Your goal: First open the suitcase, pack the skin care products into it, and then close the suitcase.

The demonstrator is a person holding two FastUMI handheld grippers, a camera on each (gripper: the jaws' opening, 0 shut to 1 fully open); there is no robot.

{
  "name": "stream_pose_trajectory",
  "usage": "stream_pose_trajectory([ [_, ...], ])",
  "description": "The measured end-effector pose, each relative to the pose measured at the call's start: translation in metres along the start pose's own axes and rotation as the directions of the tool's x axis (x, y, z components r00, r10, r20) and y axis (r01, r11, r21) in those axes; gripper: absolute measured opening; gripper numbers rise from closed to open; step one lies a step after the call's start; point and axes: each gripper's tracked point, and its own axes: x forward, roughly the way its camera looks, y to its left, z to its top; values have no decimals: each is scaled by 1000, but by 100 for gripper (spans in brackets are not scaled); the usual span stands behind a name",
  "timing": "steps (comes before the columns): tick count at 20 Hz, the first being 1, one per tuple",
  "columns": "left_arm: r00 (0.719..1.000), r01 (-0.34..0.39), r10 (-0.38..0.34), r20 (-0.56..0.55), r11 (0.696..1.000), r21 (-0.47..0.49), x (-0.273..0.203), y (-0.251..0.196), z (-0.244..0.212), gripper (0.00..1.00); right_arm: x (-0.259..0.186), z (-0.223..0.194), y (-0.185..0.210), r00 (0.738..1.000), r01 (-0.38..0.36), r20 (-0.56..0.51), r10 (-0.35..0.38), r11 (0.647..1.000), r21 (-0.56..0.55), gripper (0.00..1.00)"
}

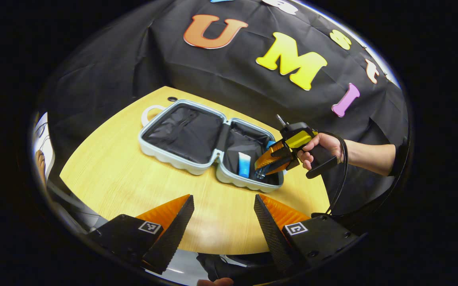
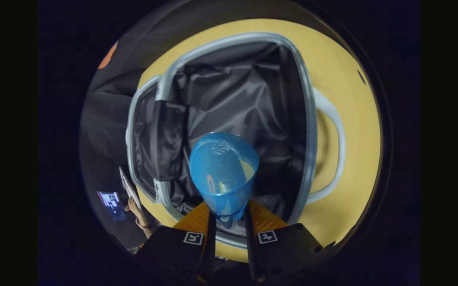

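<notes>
In the left gripper view, the suitcase is lying open flat on the wooden table, so the opening step looks done. A blue-and-white tube is already resting in its right-hand half. The right gripper is dipping into that same half, a hand holding it, while the left gripper is hovering near the table edge with its fingers spread wide and nothing between them

In the right gripper view, what the other leaves unclear is showing plainly: the right gripper is clamping a blue bottle over the black lining. Releasing it and closing the suitcase are probably still remaining
</notes>
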Motion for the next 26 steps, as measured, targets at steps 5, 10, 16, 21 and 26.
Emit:
stream_pose_trajectory([
  [5, 998, -39, 42, 38, 997, -70, -15, 25, 15, 96, 19, 2, -2, 998, 59, -16, -59, 998, 23, 32],
  [10, 995, -75, 77, 56, 997, -36, -12, 37, 27, 96, 22, 7, -11, 995, 101, 4, -101, 993, 55, 34],
  [16, 994, -74, 77, 81, 997, -36, 7, 44, 49, 96, 8, 5, -12, 996, 79, 35, -81, 996, 47, 45],
  [21, 985, -78, 82, 152, 997, -29, 39, 93, 117, 96, -45, -8, -8, 983, 12, 185, 7, 995, -101, 66],
  [26, 980, -108, 122, 158, 990, -96, 103, 182, 183, 97, -109, -37, -19, 919, 11, 380, 101, 959, -282, 69],
])
